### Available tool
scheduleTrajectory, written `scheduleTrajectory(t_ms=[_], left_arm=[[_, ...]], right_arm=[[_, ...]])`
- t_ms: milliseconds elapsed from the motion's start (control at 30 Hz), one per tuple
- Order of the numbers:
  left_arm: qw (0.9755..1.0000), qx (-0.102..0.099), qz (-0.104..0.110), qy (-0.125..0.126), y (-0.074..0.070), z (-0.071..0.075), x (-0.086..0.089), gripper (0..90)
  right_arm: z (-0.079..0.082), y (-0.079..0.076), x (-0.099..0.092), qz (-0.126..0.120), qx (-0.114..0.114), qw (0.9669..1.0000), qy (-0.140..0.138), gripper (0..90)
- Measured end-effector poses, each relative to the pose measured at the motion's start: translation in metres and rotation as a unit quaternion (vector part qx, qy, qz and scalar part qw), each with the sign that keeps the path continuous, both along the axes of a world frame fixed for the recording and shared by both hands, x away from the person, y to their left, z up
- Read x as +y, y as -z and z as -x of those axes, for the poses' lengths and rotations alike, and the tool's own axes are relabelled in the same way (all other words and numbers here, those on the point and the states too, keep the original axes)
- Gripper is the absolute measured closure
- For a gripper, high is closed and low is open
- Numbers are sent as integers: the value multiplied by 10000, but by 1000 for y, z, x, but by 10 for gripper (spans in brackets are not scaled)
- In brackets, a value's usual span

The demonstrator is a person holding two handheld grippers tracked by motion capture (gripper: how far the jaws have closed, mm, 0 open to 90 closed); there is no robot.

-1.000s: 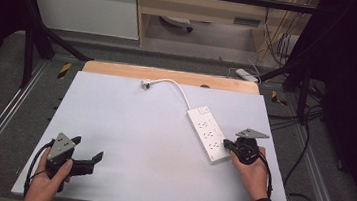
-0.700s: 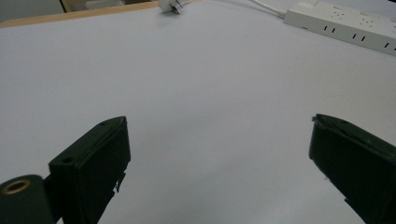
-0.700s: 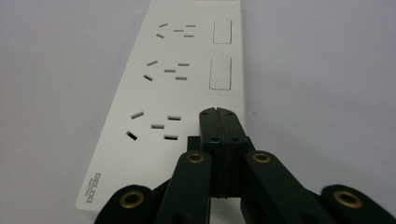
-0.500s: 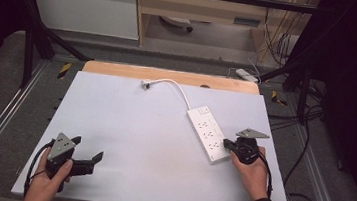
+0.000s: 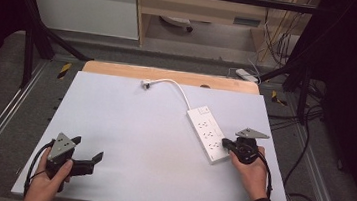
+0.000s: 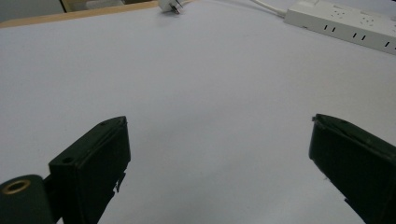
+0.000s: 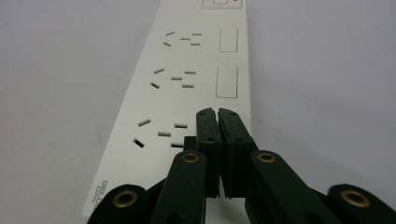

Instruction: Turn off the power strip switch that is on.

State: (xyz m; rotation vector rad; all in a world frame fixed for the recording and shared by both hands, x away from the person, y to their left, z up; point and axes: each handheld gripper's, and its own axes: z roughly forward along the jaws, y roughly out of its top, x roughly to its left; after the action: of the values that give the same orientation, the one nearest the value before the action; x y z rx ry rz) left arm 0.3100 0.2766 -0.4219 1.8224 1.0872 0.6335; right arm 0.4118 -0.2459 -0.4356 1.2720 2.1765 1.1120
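Change since the earlier frames: none to speak of. Both hands, both grippers and the strip lie as they did a second ago.

Item: long white plastic power strip [image 5: 207,135] with three socket groups, lying flat on the pale grey counter [image 5: 128,125], right of centre. Its long axis runs diagonally, from the far end where the white cable [image 5: 180,87] leaves it down to the near end at the person's right. The cable curves away to a small white plug [image 5: 145,83] near the counter's far edge, by the wooden strip.

Right gripper [image 7: 217,116]: jaws clenched together, nothing between them. In the right gripper view they rest over the near end of the strip, beside the nearest socket group, and point along its long axis towards the switch end. Whether the tips actually press on the casing cannot be told.

Left gripper [image 6: 219,154]: jaws released and wide, empty, low over bare counter at the near left corner. In the left gripper view the strip lies far off, ahead and to the right, well apart.

Judgement: the right hand is much the nearer. Any coming push, slide or press on the strip falls to it, and would run lengthwise along the casing.
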Motion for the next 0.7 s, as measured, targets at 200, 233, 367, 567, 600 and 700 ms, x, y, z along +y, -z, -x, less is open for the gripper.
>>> scheduleTrajectory(t_ms=[200, 233, 367, 567, 600, 700], left_arm=[[10000, -1, 0, 1, 0, 0, 0, 53], [10000, 0, -1, 2, 0, 0, 0, 54], [10000, 3, 7, 2, 0, 0, 0, 53], [10000, 0, -1, 3, 0, 0, 0, 54], [10000, 4, 6, 1, 0, 0, 0, 53], [10000, 0, 0, 2, 0, 0, 0, 53]], right_arm=[[0, -1, 0, -31, -36, 10000, 6, 846], [0, -1, 0, -38, -39, 10000, 8, 842], [1, -2, 1, -70, -72, 9999, 15, 824], [1, -3, 3, -65, -118, 9999, -51, 787], [1, -3, 4, -66, -121, 9999, -52, 782], [1, -3, 5, -69, -145, 9999, -54, 750]])
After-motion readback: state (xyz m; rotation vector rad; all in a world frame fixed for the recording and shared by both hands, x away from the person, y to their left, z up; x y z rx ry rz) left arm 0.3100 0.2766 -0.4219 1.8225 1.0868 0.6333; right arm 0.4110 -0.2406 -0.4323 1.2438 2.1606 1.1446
